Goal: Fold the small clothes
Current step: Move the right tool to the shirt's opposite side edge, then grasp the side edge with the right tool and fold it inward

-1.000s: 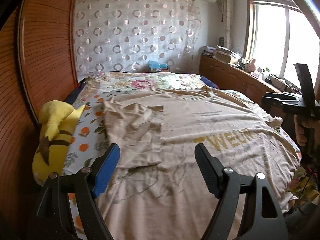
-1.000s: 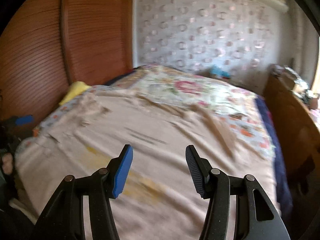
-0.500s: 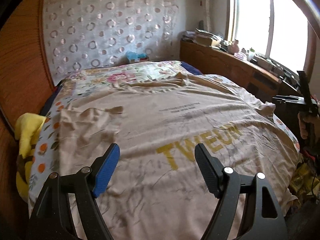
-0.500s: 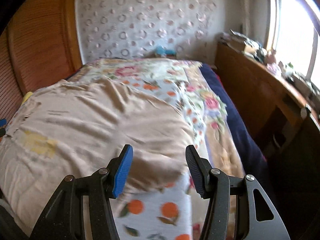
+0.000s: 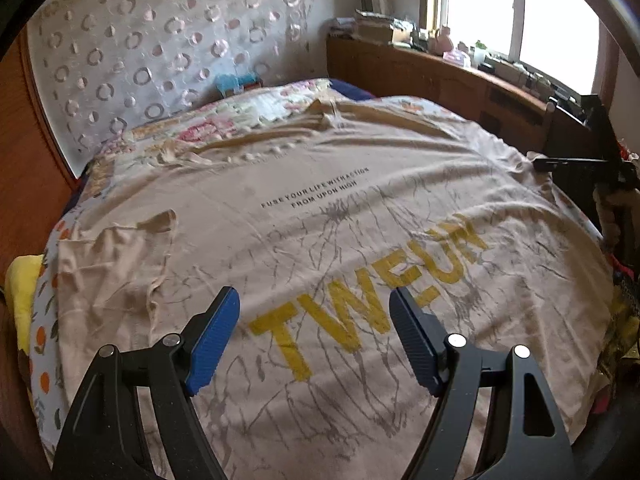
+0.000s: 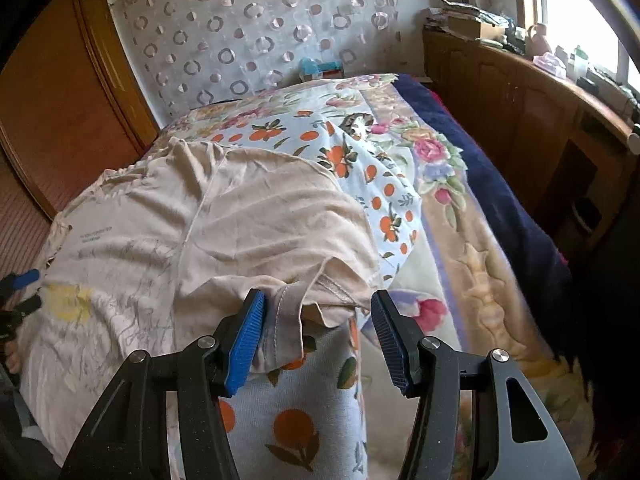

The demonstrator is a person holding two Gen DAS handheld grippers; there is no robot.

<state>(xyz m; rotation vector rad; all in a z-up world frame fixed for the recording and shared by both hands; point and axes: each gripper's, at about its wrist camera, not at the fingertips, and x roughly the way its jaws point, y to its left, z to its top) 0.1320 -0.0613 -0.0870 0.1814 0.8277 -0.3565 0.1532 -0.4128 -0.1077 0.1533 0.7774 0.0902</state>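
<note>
Beige T-shirt (image 5: 320, 208) lies spread flat on the bed; left gripper (image 5: 314, 336) hovers over the print, jaws wide, empty. Right gripper (image 6: 318, 336), half open, straddles the sleeve hem (image 6: 292, 312) without pinching: grab deep past the hem, then fold inward

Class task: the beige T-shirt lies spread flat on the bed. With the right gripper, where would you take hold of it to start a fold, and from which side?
Probably the sleeve hem of the T-shirt. It is the one edge curling up off the orange-print sheet, and it already lies between the open fingers of the right gripper. Come in from the bed's side edge, low, one finger under the cuff.
</note>
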